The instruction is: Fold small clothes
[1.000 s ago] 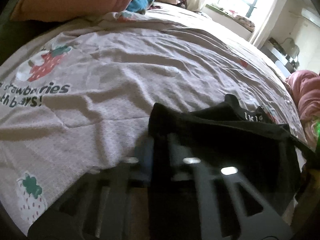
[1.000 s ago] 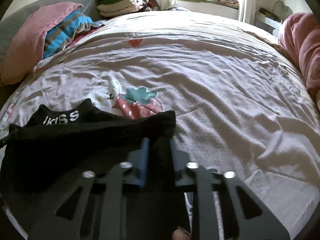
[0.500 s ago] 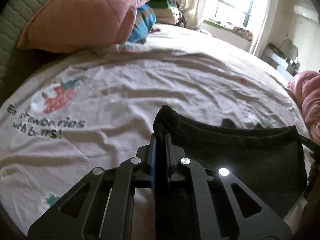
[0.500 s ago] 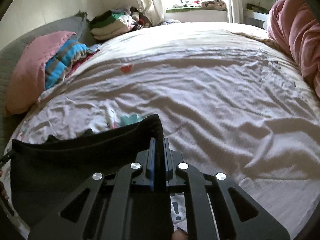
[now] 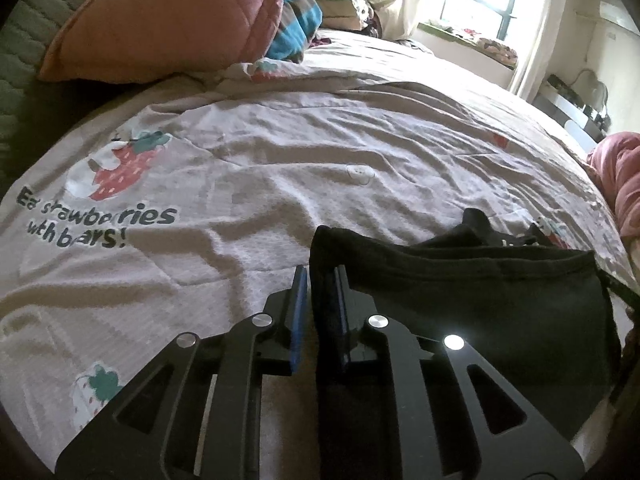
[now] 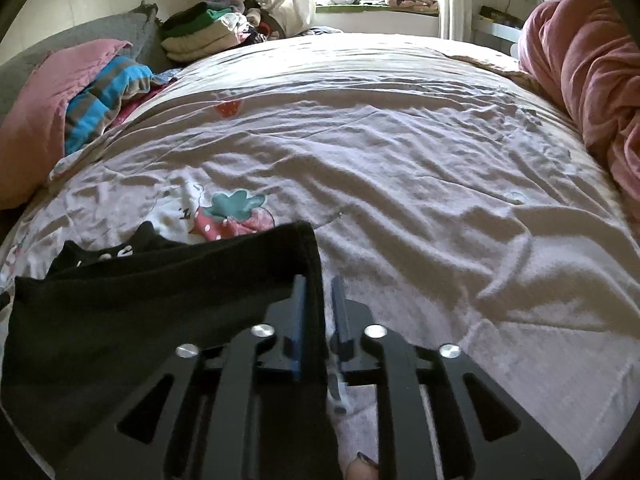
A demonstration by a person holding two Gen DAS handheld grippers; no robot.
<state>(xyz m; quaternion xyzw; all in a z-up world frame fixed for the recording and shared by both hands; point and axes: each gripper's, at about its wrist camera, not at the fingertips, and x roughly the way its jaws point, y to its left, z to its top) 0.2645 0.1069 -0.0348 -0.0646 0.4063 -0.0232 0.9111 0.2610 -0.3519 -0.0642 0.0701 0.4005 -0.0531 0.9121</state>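
Note:
A small black garment (image 5: 480, 304) with white lettering lies folded over on the strawberry-print bed sheet (image 5: 280, 168). Its near left corner sits between the fingers of my left gripper (image 5: 320, 276), whose jaws stand a little apart around the cloth. In the right wrist view the garment (image 6: 140, 288) fills the lower left. Its right corner lies against the left finger of my right gripper (image 6: 320, 284), whose jaws are slightly parted with a gap on the right side.
A pink quilted pillow (image 5: 160, 20) and a blue striped cloth (image 5: 296, 28) lie at the bed's head. Folded clothes (image 6: 200, 32) are stacked near the window. A pink blanket (image 6: 592, 80) is bunched along the bed's right side.
Both grippers have lowered the garment's folded edge toward the sheet. Both pairs of jaws, clamped tight half a second ago, have parted slightly around the cloth.

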